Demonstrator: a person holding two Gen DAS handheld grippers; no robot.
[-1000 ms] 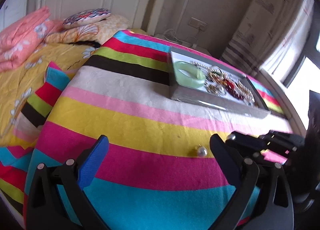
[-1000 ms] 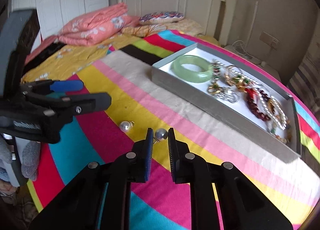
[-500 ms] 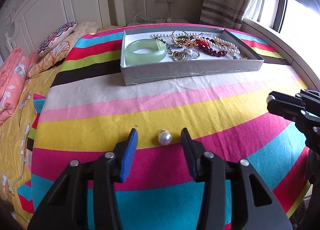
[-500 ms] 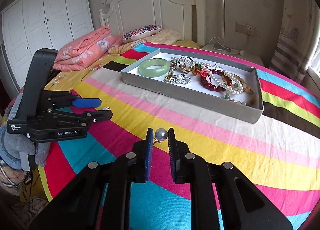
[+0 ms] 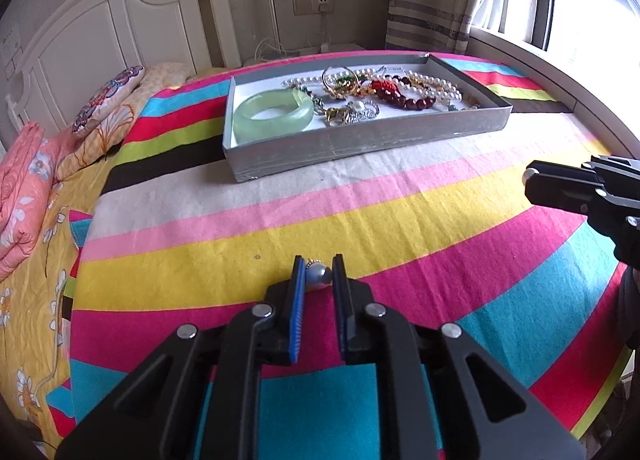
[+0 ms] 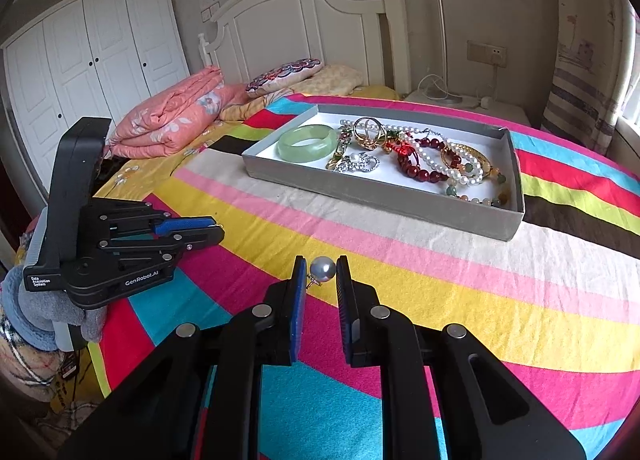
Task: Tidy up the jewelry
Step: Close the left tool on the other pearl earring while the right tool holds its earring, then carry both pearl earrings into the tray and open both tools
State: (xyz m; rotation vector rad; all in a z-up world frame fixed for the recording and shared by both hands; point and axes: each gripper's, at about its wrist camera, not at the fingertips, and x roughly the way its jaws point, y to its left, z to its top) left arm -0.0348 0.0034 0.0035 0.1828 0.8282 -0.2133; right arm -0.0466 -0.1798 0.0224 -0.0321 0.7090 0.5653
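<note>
Left hand-held gripper [image 5: 316, 274]: jaws closed down on a pearl earring [image 5: 319, 275], pads pressing both sides; it sits low over the near edge of the bed, above the pink and yellow stripes.
Right hand-held gripper [image 6: 321, 271]: jaws narrowed onto a second pearl earring [image 6: 323, 269], its small gold hook hanging at the left pad; also over the near edge.
Striped blanket [image 5: 400, 219]: covers the bed, bands of teal, pink, yellow, white, black.
Grey tray [image 6: 384, 195]: rests on the blanket toward the far edge of the bed, well apart from both grippers.
Tray contents: green bangle [image 6: 307, 142] at the left end; gold ring, pearl strands, red bead bracelet [image 6: 420, 163] tangled to its right.
Headboard end: folded pink quilt [image 6: 176, 115], patterned pillow [image 6: 284, 73].
</note>
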